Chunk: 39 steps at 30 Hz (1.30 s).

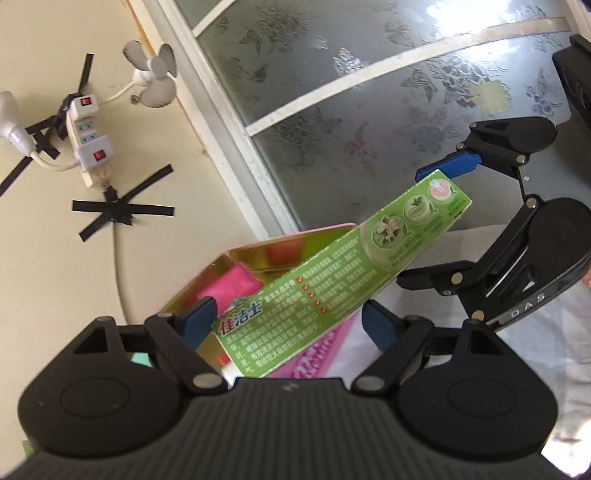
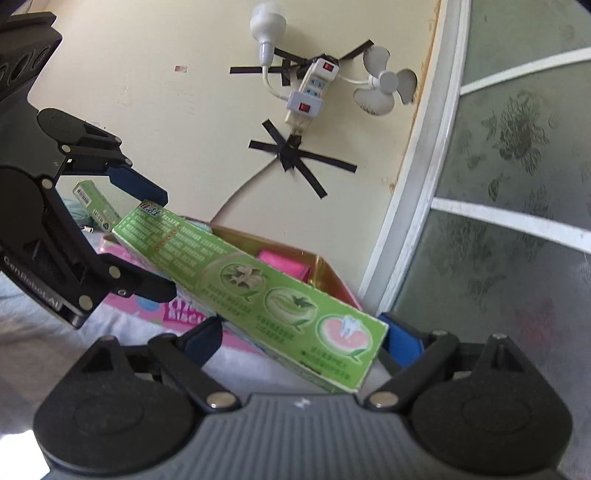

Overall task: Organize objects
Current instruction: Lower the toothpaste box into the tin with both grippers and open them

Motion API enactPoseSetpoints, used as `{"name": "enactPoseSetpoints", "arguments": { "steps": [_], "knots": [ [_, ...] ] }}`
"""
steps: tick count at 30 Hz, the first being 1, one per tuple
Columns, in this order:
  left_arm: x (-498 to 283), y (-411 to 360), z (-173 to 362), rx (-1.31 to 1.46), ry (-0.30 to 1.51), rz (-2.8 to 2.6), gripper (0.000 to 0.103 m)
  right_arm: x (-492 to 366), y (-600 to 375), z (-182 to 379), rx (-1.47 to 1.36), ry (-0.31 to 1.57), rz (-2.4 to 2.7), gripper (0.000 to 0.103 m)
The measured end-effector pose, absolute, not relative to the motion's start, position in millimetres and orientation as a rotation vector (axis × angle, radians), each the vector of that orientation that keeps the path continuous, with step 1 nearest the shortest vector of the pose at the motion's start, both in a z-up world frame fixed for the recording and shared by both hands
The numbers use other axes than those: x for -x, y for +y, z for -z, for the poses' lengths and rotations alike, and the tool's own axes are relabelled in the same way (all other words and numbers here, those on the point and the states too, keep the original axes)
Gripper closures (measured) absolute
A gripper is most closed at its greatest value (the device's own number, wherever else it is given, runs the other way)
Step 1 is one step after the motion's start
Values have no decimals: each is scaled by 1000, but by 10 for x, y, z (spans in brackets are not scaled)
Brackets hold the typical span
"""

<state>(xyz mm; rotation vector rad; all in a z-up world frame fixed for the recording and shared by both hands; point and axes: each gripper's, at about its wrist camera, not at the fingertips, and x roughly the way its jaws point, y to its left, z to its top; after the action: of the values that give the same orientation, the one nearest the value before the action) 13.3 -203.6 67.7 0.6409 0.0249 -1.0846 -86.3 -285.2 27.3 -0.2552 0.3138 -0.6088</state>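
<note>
**Green toothpaste box held at both ends above an open tin**

Nearest each camera, one end of the green toothpaste box [image 1: 332,273] sits between blue fingers. The left gripper [image 1: 284,321] grasps the end printed with the red brand characters, one pad against each long edge. The right gripper [image 2: 303,338] clasps the opposite end, the one with the tooth picture, in the same way. In each view the other gripper shows at the box's far end, one finger above it and one below. The box hangs slanted in the air between the two and does not appear to rest on anything.

Just below and behind it stands a gold tin [image 1: 221,258] with a pink rim, open, with a bright pink item [image 1: 229,284] inside. Beside the tin lies a flat pink biscuit lid [image 2: 184,314] on a pale cloth [image 2: 29,314]. A second green box [image 2: 94,206] lies farther back, behind the left gripper.

Beyond is a cream wall, where black tape holds a white power strip [image 2: 310,88]. A bulb [image 2: 267,26] and a small white fan [image 2: 388,85] are plugged into it. A frosted glass door [image 1: 369,110] with a flower pattern adjoins the wall.
</note>
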Motion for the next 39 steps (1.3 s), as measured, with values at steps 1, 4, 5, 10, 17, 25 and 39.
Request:
{"name": "enactPoseSetpoints", "arguments": {
  "steps": [1,4,5,10,17,25,39],
  "knots": [
    [-218,-2045,-729,-637,21,1060,16,758,-2903,-334,272,306,600,10],
    [-492,-2103,-831,-630,32,994,16,418,-3077,-470,317,297,571,9],
    [-575,-2132,-843,-633,39,969,16,310,-3143,-504,325,301,560,9],
    [-972,-2286,-817,-656,88,865,16,-264,-3478,-527,335,359,511,9],
    [-1353,-2396,-731,-541,278,763,17,-734,-3718,-269,324,456,562,1],
    [-1232,-2213,-764,-469,336,705,16,-484,-3563,-262,214,425,528,0],
    [-814,-1609,-767,-400,367,688,15,-50,-2913,-228,117,359,501,0]
  ]
}}
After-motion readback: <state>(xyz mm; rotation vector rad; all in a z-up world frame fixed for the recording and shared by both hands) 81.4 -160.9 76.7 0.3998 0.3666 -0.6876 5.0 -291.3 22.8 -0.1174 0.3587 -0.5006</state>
